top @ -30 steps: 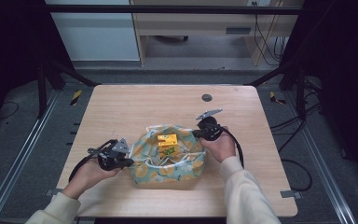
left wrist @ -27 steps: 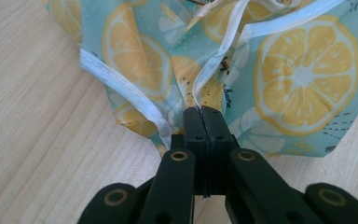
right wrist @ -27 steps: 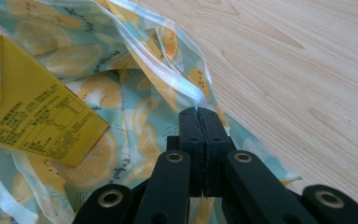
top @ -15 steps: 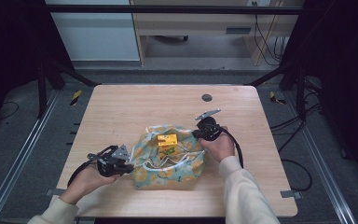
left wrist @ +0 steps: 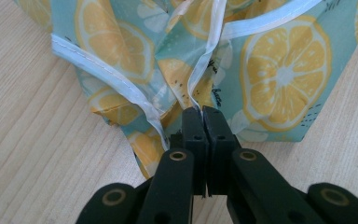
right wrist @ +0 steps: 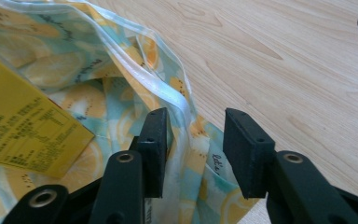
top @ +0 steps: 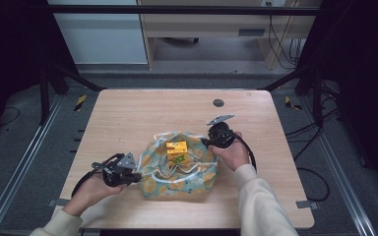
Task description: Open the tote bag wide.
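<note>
Lemon-print bag [top: 179,169] lying near the desk's [top: 128,113] front middle, mouth up, yellow box [top: 176,152] inside, your left gripper [left wrist: 201,110] pinching its white-edged rim, your right gripper [right wrist: 196,140] jaws just opening, spread around the rim.

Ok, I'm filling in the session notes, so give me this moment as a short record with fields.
surface: wooden table
main item: lemon-print bag, lying open
inside bag: yellow box
left gripper: shut on the bag's white-trimmed edge
right gripper: fingers apart, just been opening; bag rim between them, not pressed
also on table: small dark round disc near the far edge
</note>
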The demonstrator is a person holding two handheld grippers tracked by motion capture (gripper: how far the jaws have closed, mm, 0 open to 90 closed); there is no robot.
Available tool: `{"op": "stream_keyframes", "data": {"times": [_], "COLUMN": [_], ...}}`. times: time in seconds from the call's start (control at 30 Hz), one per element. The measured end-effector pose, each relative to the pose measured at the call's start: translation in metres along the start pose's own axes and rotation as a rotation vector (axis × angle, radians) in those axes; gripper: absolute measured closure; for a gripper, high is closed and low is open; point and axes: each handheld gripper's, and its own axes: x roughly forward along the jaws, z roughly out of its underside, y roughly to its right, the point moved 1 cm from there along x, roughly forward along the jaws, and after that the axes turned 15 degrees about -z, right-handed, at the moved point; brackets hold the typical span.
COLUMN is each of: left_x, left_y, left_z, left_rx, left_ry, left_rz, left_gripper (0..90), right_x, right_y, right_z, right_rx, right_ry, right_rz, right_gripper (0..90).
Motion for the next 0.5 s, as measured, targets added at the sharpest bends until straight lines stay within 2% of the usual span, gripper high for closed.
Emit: {"op": "stream_keyframes", "data": {"times": [0.03,0.1,0.13,0.17,0.2,0.33,0.4,0.5], "left_x": [0.0001,0.0005,0.0005,0.0003,0.0005,0.0021,0.0014,-0.0001], "left_y": [0.0001,0.0002,0.0002,0.0001,0.0002,0.0011,0.0016,0.0019], "left_z": [0.0006,0.0018,0.0022,0.0025,0.0028,0.0043,0.0046,0.0049], "left_rx": [0.001,0.000,0.000,0.000,0.000,0.001,0.001,0.003], "left_ry": [-0.007,-0.008,-0.008,-0.010,-0.010,-0.011,-0.010,-0.007], "left_rz": [0.002,0.002,0.002,0.001,0.001,0.004,0.006,0.009], "left_gripper": [88.9,89.0,89.3,89.4,89.5,89.6,89.5,89.6], "right_x": [0.0004,0.0019,0.0022,0.0028,0.0044,0.0085,0.0096,0.0081], "right_y": [0.0006,0.0010,0.0007,0.0010,0.0007,0.0051,0.0083,0.0095], "right_z": [0.0002,0.0011,0.0014,0.0017,0.0018,0.0024,0.0025,0.0018], "right_rx": [-0.005,-0.018,-0.026,-0.040,-0.031,-0.016,0.007,0.015], "right_ry": [-0.001,-0.014,-0.026,-0.035,-0.040,-0.044,-0.033,-0.026], "right_rz": [0.006,-0.003,-0.005,-0.021,-0.029,0.008,0.021,0.041], "right_gripper": [60.4,69.5,80.7,84.3,86.5,87.6,85.2,83.0]}}
